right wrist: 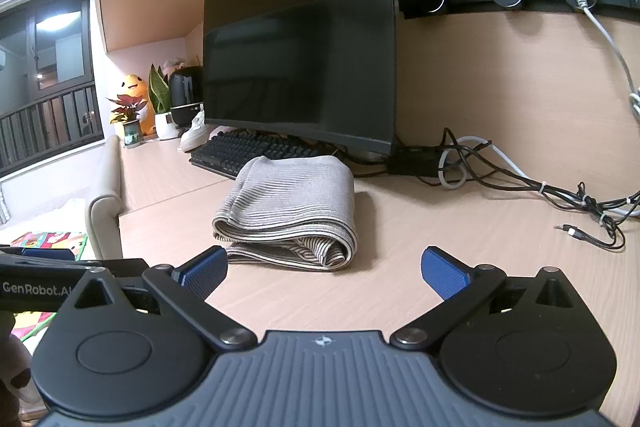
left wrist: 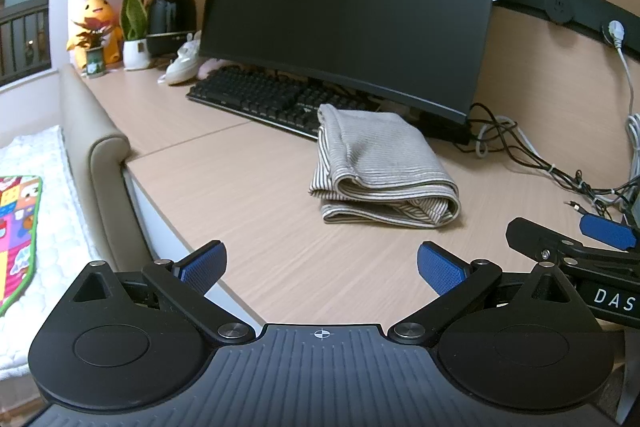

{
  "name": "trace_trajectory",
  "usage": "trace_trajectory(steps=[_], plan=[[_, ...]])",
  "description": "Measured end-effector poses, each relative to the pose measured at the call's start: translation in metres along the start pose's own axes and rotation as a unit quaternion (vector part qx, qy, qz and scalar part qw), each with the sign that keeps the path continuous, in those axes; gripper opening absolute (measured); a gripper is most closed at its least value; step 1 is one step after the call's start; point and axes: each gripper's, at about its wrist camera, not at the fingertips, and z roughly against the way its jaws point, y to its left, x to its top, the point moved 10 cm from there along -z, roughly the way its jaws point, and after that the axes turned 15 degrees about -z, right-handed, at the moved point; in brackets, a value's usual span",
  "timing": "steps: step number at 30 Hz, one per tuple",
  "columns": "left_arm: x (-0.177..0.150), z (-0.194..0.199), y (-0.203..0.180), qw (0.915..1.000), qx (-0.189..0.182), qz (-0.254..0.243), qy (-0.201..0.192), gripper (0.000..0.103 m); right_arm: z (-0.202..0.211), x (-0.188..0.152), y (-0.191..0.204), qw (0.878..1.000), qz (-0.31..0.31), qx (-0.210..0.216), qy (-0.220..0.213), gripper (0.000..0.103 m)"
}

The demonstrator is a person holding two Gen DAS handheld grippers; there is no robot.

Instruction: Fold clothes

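One folded striped cloth (left wrist: 380, 167) is lying mid-frame on the desk (left wrist: 248, 187), its far end touching the keyboard (left wrist: 260, 95) under the monitor (left wrist: 348, 3). Left gripper (left wrist: 322, 267) is hovering near the desk's front edge, jaws wide, empty. Right gripper (right wrist: 324, 269) is sitting likewise, spread wide, with bare desk before it and cables (right wrist: 540, 187) at right.

My two wrist views sit low over the table (left wrist: 248, 187), side by side, facing the monitor (left wrist: 352, 7); both share the folded cloth (right wrist: 292, 203) nearby.
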Motion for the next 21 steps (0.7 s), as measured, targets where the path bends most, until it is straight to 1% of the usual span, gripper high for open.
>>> trace_trajectory(steps=[14, 21], plan=[[-0.0018, -0.0006, -0.0004, 1.0, 0.0, 0.002, 0.003, 0.103, -0.0011, -0.0019, 0.0008, 1.0, -0.001, 0.0, 0.003, 0.103], [-0.0026, -0.0063, -0.0011, 0.9999, -0.007, 0.002, 0.008, 0.103, -0.0056, -0.0027, -0.0012, 1.0, -0.003, -0.001, 0.008, 0.103]])
